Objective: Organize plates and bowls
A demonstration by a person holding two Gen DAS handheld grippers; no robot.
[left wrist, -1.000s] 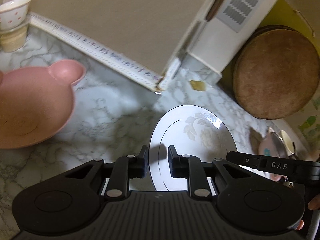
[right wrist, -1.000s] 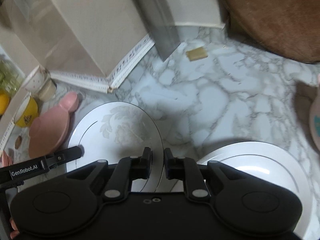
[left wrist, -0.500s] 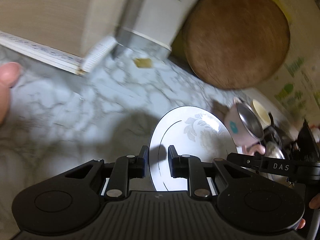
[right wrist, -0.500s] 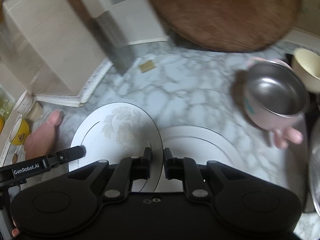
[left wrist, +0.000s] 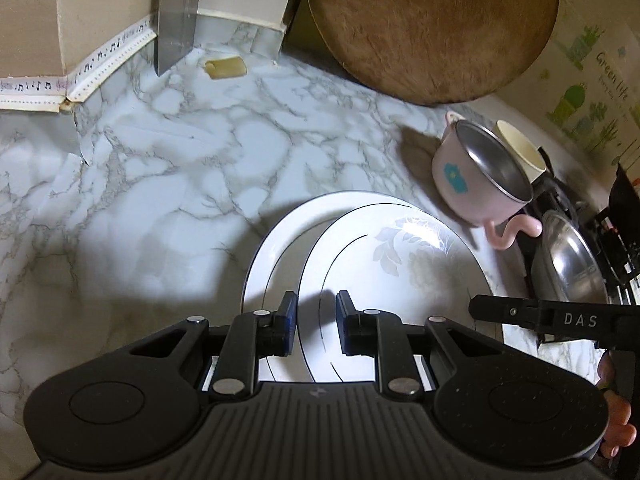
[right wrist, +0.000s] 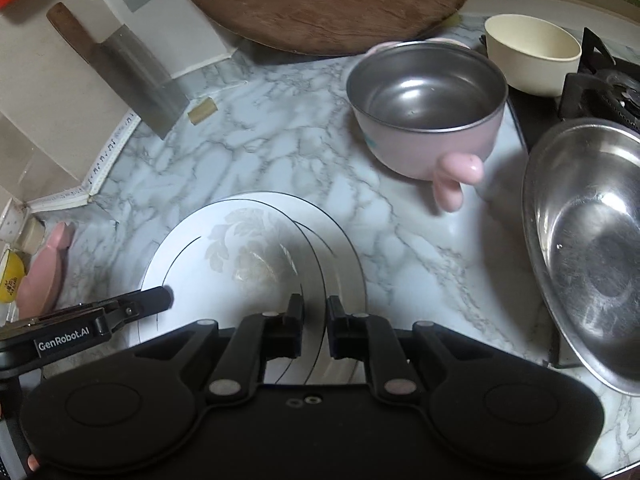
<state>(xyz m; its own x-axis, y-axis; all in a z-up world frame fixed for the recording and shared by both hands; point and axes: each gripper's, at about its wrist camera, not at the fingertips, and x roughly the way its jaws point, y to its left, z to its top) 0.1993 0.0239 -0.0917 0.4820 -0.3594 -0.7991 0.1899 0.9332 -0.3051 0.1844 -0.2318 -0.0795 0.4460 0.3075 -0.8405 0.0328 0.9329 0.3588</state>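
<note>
A white plate with a pale flower print (left wrist: 404, 264) (right wrist: 240, 264) is held between both grippers, just over a second white plate (left wrist: 276, 240) (right wrist: 344, 252) lying on the marble counter. My left gripper (left wrist: 317, 328) is shut on the flowered plate's left rim. My right gripper (right wrist: 314, 328) is shut on its right rim. A pink bowl with a steel lining and pink handle (left wrist: 476, 184) (right wrist: 428, 112) stands behind the plates. A cream bowl (right wrist: 532, 54) stands behind it. A pink bear-eared plate (right wrist: 48, 268) lies far left.
A large steel bowl (right wrist: 588, 248) sits at the right by a black stove (right wrist: 600, 76). A round wooden board (left wrist: 432, 28) leans on the back wall. A cleaver (right wrist: 120, 68) leans at the back left. A yellow cup (right wrist: 10, 280) is far left.
Both grippers carried the flowered plate to the right, from beside the pink bear plate to over the second white plate. The pink steel bowl and big steel bowl came into view.
</note>
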